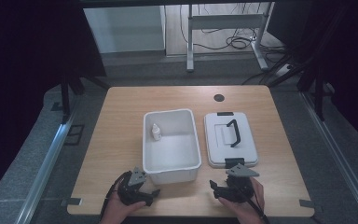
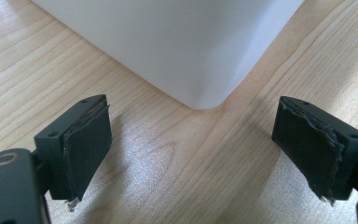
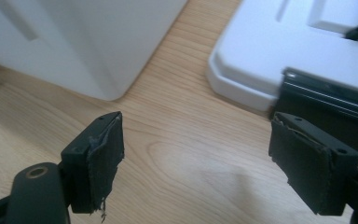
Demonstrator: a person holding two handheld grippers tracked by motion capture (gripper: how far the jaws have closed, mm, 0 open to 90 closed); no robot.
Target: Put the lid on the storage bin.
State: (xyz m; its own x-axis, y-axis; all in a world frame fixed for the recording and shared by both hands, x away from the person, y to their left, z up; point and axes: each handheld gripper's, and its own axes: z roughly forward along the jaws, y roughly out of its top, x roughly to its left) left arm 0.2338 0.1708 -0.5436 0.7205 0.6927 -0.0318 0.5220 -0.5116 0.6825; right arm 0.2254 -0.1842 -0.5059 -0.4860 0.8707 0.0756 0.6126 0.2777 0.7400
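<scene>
An open white bin (image 1: 194,140) stands at the middle of the wooden table, with a small white bottle (image 1: 155,132) upright in its far left corner. To its right lies the white lid (image 1: 219,140), flat, with a black handle (image 1: 233,132) on top. My left gripper (image 1: 140,184) sits open just before the bin's near left corner; in the left gripper view (image 2: 191,140) that rounded corner (image 2: 200,88) lies ahead, apart from the pads. My right gripper (image 1: 233,182) is open near the lid's front latch (image 3: 321,107), with bare table between its jaws (image 3: 196,149).
The table (image 1: 121,121) has a round black cable hole (image 1: 219,98) at the back. A strip of wood separates the bin (image 3: 84,42) from the lid (image 3: 261,56). Beyond the table stand a metal desk frame (image 1: 223,23) and floor cables (image 1: 237,43).
</scene>
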